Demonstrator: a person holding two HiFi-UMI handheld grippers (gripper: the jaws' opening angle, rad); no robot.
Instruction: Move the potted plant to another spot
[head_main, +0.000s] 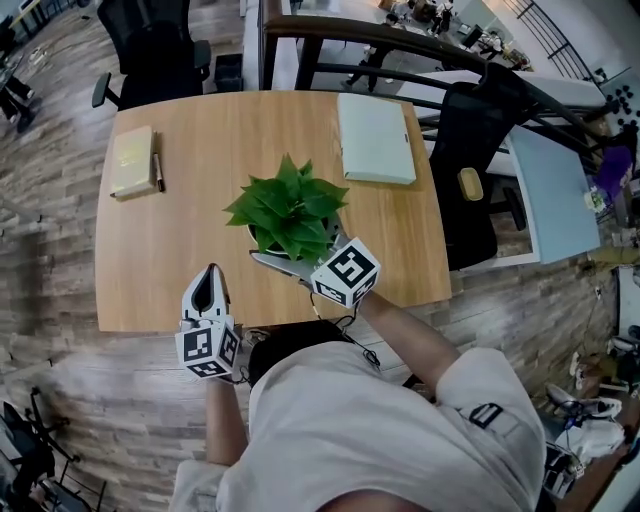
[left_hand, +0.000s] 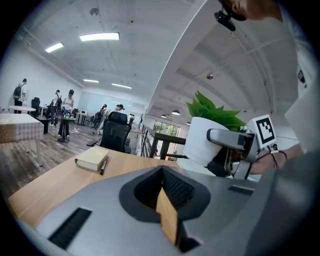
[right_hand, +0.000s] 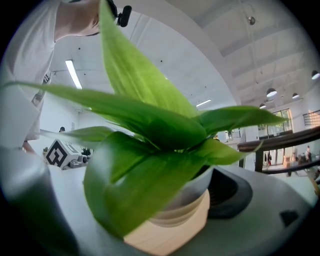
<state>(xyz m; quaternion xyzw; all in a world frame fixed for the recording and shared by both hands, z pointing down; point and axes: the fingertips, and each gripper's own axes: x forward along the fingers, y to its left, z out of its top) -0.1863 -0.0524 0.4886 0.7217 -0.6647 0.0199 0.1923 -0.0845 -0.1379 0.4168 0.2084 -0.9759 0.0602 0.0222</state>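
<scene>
The potted plant (head_main: 288, 208) is a round white pot full of wide, shiny green leaves. It is near the middle of the wooden table (head_main: 180, 240), a bit toward the front edge. The right gripper (head_main: 290, 258) has its 2 jaws pressed on the sides of the pot, 1 on each side. In the right gripper view the leaves (right_hand: 150, 145) are so close that they fill most of the picture. The white pot peeks out under them. I cannot tell if the bottom of the pot touches the table.

The left gripper (head_main: 210, 275) is near the front edge of the table, left of the plant and apart from it. Its jaws are pressed together with only a thin slit, and nothing is in them.

Far back on the left lies 1 pale yellow book (head_main: 132, 160) with a dark pen (head_main: 158, 172) just beside it. Far back on the right lies 1 flat, pale green folder (head_main: 375, 137). All 3 are well apart from the plant. 1 black chair (head_main: 150, 45) stands behind the table and 1 more chair (head_main: 470, 150) stands at its right side. The table top is smooth, light brown wood with round corners.
</scene>
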